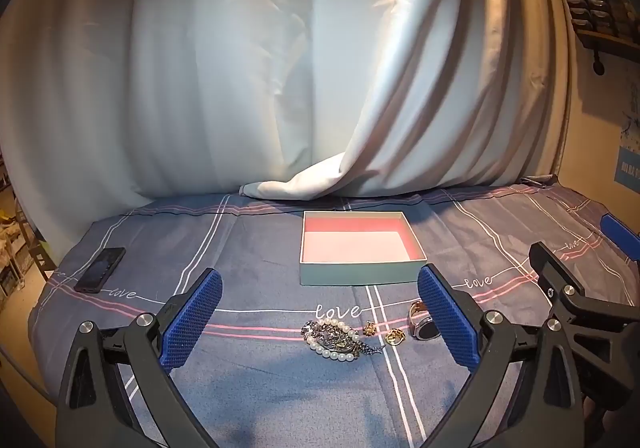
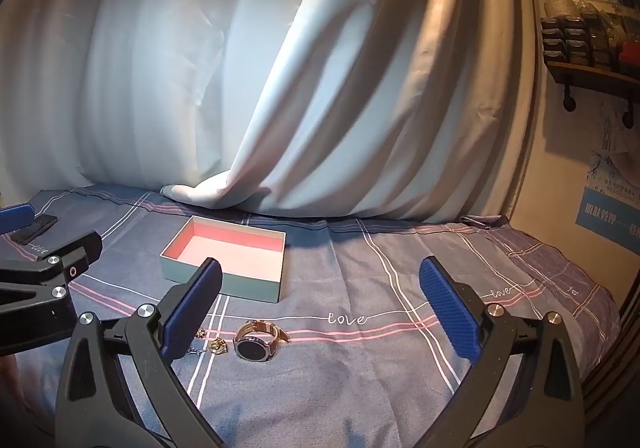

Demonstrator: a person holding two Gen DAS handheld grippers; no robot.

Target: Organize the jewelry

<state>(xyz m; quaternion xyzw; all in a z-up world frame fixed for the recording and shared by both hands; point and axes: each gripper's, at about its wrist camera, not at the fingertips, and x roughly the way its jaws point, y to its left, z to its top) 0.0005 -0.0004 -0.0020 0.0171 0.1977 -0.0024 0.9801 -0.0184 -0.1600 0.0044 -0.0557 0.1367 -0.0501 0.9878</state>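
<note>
An open teal box with a pink inside sits on the blue plaid cloth; it also shows in the right wrist view. In front of it lie a pearl bracelet tangled with a chain, small gold pieces and a watch. The right wrist view shows the watch and gold pieces. My left gripper is open and empty, just above the pearls. My right gripper is open and empty, right of the watch.
A black phone lies at the left of the cloth. A pale curtain hangs behind, its hem resting on the cloth near the box. A wall shelf with jars is at the right.
</note>
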